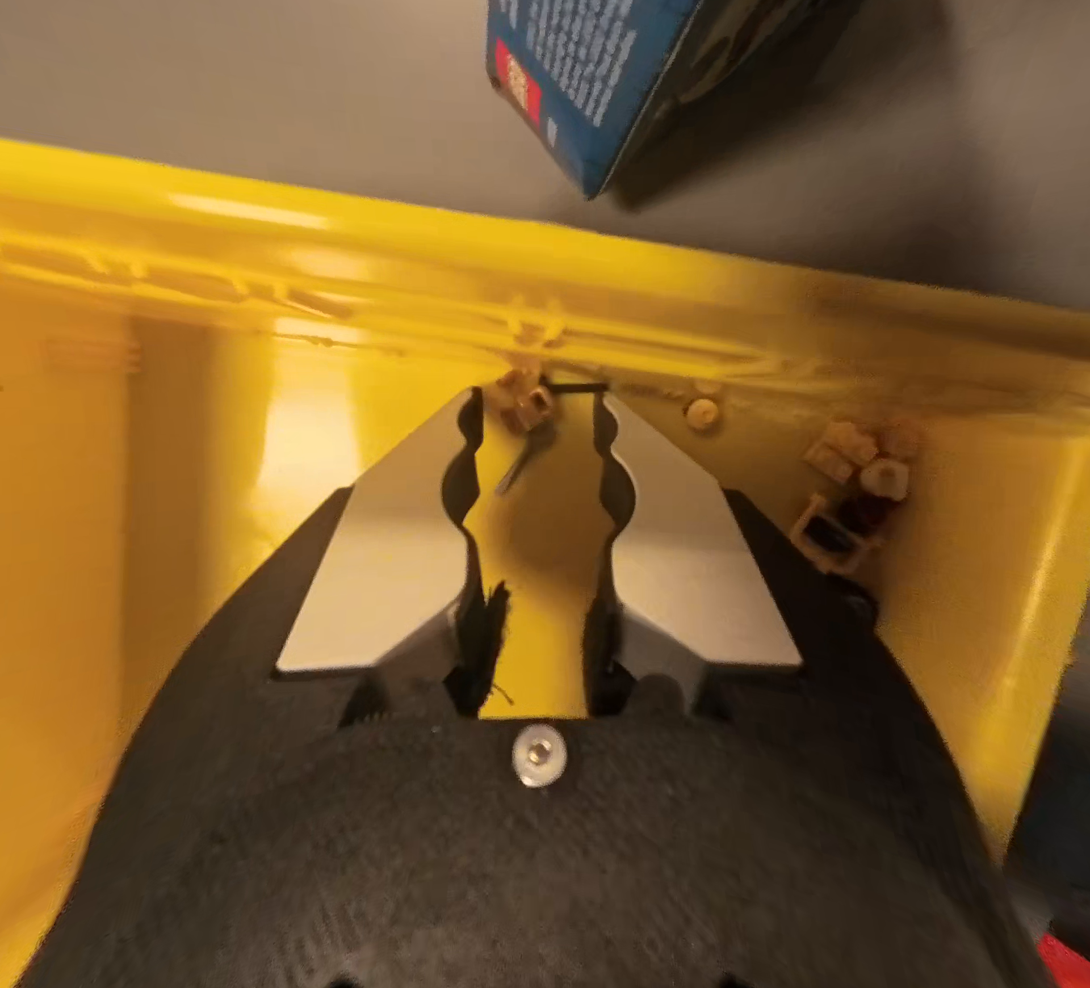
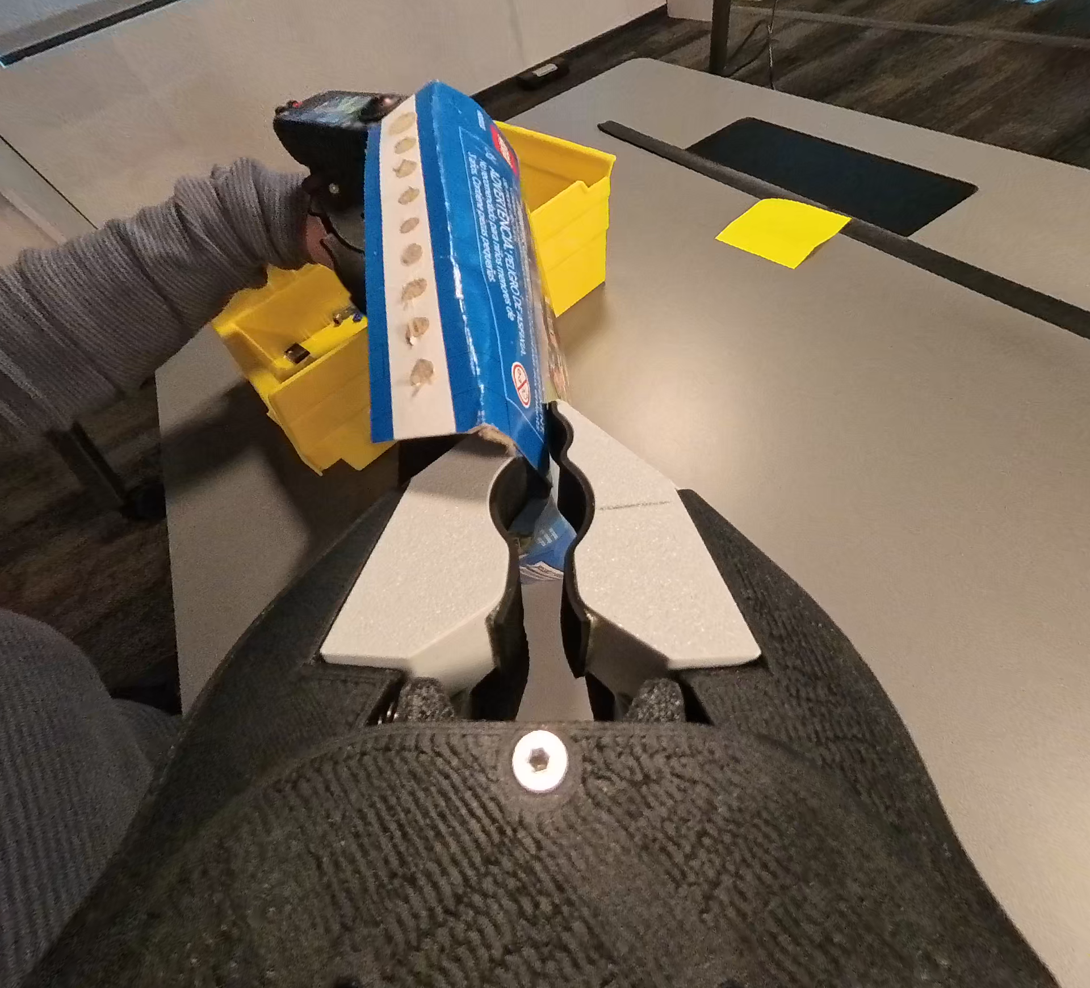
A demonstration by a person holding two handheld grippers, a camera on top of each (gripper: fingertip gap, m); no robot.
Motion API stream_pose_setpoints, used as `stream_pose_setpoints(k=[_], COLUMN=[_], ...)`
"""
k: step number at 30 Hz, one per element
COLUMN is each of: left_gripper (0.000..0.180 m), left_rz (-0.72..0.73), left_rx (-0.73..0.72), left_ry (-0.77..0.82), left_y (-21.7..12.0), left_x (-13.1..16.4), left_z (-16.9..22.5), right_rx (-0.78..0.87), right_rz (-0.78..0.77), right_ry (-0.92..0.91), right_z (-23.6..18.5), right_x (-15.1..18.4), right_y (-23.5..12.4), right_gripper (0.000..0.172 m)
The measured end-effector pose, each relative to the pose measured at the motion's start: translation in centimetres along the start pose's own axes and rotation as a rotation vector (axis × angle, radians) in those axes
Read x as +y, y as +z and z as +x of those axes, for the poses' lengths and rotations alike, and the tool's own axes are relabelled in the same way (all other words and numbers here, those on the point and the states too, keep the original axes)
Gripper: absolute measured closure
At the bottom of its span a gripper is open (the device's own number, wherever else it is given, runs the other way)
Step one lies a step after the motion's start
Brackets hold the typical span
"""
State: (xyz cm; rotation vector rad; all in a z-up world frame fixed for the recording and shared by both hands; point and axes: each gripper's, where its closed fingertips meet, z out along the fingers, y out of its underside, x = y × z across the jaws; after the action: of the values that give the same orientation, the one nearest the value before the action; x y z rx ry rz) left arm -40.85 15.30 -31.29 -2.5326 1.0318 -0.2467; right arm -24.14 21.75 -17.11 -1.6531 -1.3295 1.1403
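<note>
Over the yellow bin (image 2: 566, 228) | right gripper (image 2: 545, 464) clamped blue box (image 2: 454, 264) at its 6 o'clock flap: light, flimsy card | left gripper (image 1: 539, 399) apart, small beige piece (image 1: 531, 405) loose between tips.

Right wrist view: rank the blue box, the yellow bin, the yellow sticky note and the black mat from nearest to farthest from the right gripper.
1. Blue box: clamped in the right gripper.
2. Yellow bin: just behind the box, to the left.
3. Yellow sticky note: farther off, to the right.
4. Black mat: just beyond the note.
</note>
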Motion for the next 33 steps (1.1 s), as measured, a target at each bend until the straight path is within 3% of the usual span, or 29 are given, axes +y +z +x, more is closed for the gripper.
stream_pose_setpoints(k=[3,11,14,19,22,27,33], left_gripper=[0.165,0.167,0.167,0.166,0.167,0.166,0.166], left_rz=[-0.002,0.020,0.098,0.498,0.617,0.696,0.673], left_rx=[-0.006,-0.180,-0.420,-0.651,-0.616,-0.458,-0.338], left_ry=[-0.015,-0.079,-0.076,-0.017,0.034,0.104,-0.138], left_y=[-0.1,-1.5,-5.7,-14.9,-15.6,-12.6,-10.2], left_x=[0.3,1.9,1.1,-6.5,-11.4,-17.1,-19.0], left_z=[0.1,0.8,0.5,5.4,8.9,12.3,10.1], right_rx=[-0.003,-0.019,-0.021,-0.030,-0.034,-0.049,-0.060], right_rz=[0.001,0.001,0.006,0.016,0.024,0.050,0.056], right_ry=[0.000,-0.005,-0.001,0.011,0.013,0.037,0.041], right_z=[0.0,-0.3,-0.3,-0.5,-0.6,-0.5,-0.7], right_x=[0.0,0.1,0.1,0.0,-0.1,-0.2,-0.2], right_y=[0.0,0.1,0.2,0.6,0.8,1.0,1.1], right_gripper=[0.171,0.171,0.171,0.171,0.171,0.171,0.171])
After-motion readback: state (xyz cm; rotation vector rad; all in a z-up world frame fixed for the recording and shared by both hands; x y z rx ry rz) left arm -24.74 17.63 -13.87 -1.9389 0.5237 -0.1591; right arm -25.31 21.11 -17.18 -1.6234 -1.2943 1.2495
